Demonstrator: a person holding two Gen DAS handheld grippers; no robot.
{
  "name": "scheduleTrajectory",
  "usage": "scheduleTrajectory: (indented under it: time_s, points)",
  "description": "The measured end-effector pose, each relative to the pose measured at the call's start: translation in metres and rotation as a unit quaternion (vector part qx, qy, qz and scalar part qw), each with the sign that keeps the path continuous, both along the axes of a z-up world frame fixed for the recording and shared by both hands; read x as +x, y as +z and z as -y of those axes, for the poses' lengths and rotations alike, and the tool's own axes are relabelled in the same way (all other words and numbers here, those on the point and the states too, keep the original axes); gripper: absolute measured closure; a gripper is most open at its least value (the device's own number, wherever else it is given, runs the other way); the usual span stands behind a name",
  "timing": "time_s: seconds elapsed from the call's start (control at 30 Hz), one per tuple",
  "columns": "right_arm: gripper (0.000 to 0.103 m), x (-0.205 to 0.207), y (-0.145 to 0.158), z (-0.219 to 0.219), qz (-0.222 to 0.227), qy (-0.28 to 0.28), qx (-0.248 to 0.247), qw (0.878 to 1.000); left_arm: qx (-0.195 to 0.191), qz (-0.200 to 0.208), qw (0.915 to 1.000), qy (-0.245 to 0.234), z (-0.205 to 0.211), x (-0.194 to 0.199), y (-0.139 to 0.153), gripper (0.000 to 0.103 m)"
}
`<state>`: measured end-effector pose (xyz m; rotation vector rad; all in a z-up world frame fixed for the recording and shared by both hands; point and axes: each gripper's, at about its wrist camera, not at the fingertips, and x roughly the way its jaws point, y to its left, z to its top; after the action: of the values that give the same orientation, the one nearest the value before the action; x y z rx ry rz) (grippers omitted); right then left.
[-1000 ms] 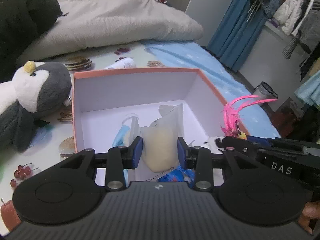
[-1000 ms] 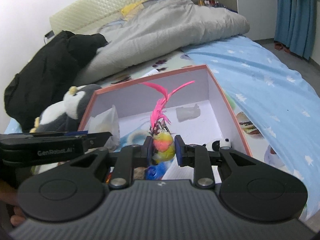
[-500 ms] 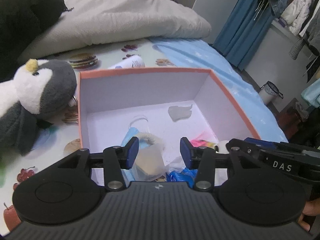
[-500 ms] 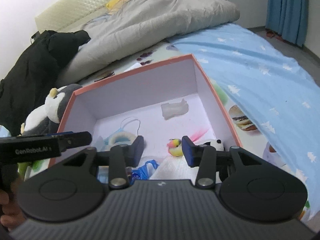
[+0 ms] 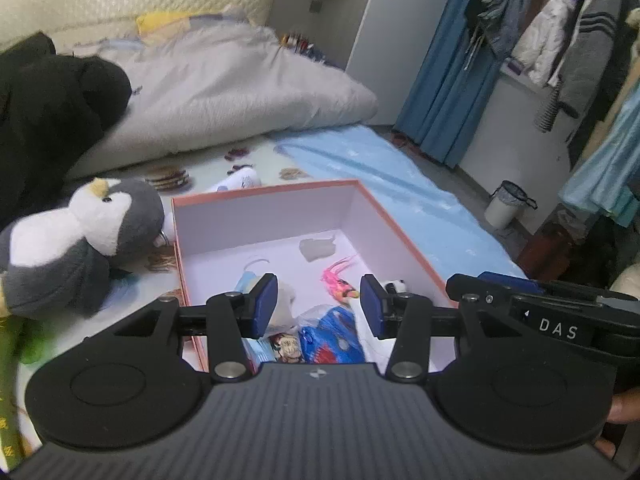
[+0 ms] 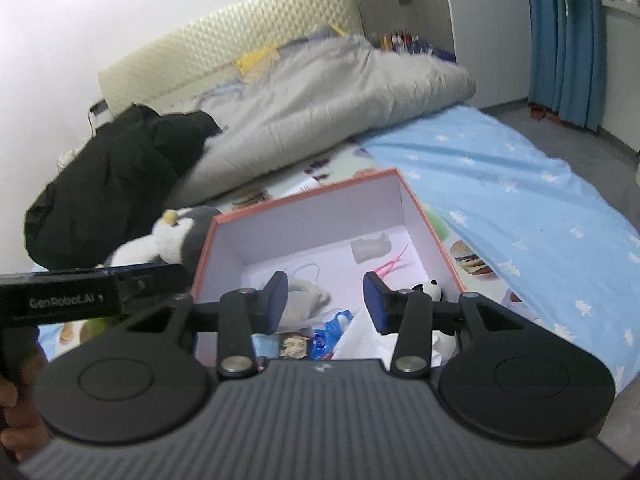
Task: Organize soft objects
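Now, step in hand: both grippers stand above the near end of the box [image 5: 264, 200] with nothing in them, so I judge that a drop-off has just been made and the next pick is not yet begun.
Left gripper [image 5: 318, 306]: its jaws have just been opening and stand apart, nothing between the blue pads; the cream pouch [image 5: 282, 302] lies below on the box floor, near the left wall.
Right gripper [image 6: 326, 300]: its jaws too have just been opening and stand apart and empty; the pink feather toy [image 6: 390, 266] lies on the box floor toward the right wall.
Box contents: a pale lump [image 5: 316, 248] by the far wall, a blue face mask [image 5: 246, 280] along the left wall, a small panda [image 6: 428, 290] at the right wall, blue plastic wrappers [image 5: 332, 336] at the near edge.
Box position: on the printed mat [image 6: 468, 256] of the bed, its far left corner close to the plush penguin.
Left to organize: the plush penguin [image 5: 80, 240] lies outside, its head just beside the box's left wall; I take it for the next soft thing.
Next move calls for: a wide opening, since the penguin is bulky, and a swing leftward past the box rim; both grippers may be needed.
Risk: the penguin may not fit without crushing the small things already in.
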<state>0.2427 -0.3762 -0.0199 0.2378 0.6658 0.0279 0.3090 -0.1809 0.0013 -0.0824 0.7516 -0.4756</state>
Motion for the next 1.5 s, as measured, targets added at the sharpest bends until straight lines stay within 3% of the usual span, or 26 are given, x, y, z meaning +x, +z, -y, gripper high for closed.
scheduleTrajectory:
  time_s: [0.3,0.6,1.03,1.5]
  points:
    - [0.058,-0.068,0.035,-0.015,0.042,-0.003,-0.014,0.999,-0.015,0.039,0.9991,-0.009,-0.017,-0.082,0.042,0.051]
    - [0.058,-0.123,0.049,-0.025,0.067,-0.004,-0.019,0.998,-0.023,0.069,0.9973,-0.012,-0.033,-0.153,0.065,0.049]
    - [0.058,-0.176,0.029,-0.036,0.065,-0.009,-0.032,0.997,-0.014,0.065,0.9977,0.013,-0.053,-0.225,0.052,0.038]
    - [0.058,-0.195,0.012,-0.034,0.065,-0.012,-0.038,0.997,-0.023,0.061,0.9975,0.026,-0.065,-0.243,0.04,0.038]
